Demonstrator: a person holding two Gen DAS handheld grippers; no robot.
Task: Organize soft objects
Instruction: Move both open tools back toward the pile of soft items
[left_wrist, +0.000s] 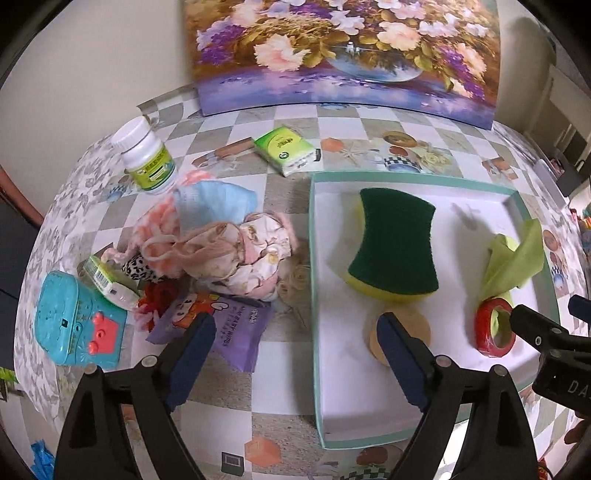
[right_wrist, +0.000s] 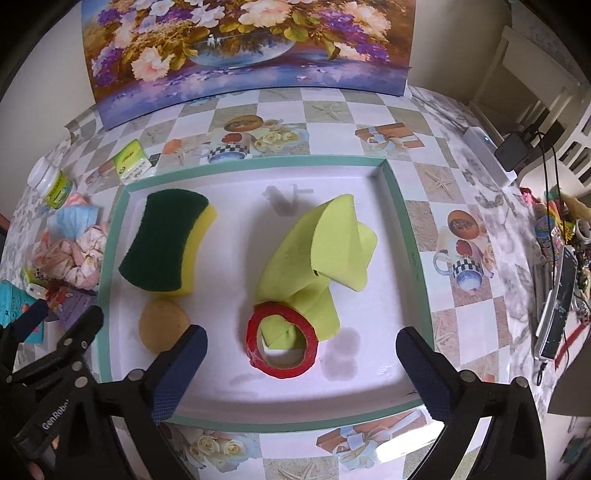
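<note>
A white tray with a teal rim (left_wrist: 313, 258) (right_wrist: 258, 161) holds a green-and-yellow sponge (left_wrist: 395, 247) (right_wrist: 166, 240), a lime cloth (left_wrist: 517, 254) (right_wrist: 321, 251), a red tape ring (left_wrist: 483, 328) (right_wrist: 254, 332) and a tan round pad (left_wrist: 419, 326) (right_wrist: 162, 325). A pile of soft cloths (left_wrist: 221, 247) (right_wrist: 74, 254) lies left of the tray. My left gripper (left_wrist: 295, 321) is open and straddles the tray's left wall, one finger over the tan pad. My right gripper (right_wrist: 301, 334) is open wide above the red ring, pads clear of it.
A white bottle (left_wrist: 147, 158), a green tissue pack (left_wrist: 286, 149), a teal toy box (left_wrist: 77, 321) and a purple wipes pack (left_wrist: 236, 328) surround the cloth pile. A flower painting (left_wrist: 343, 55) leans at the back. A charger and cables (right_wrist: 513, 147) sit far right.
</note>
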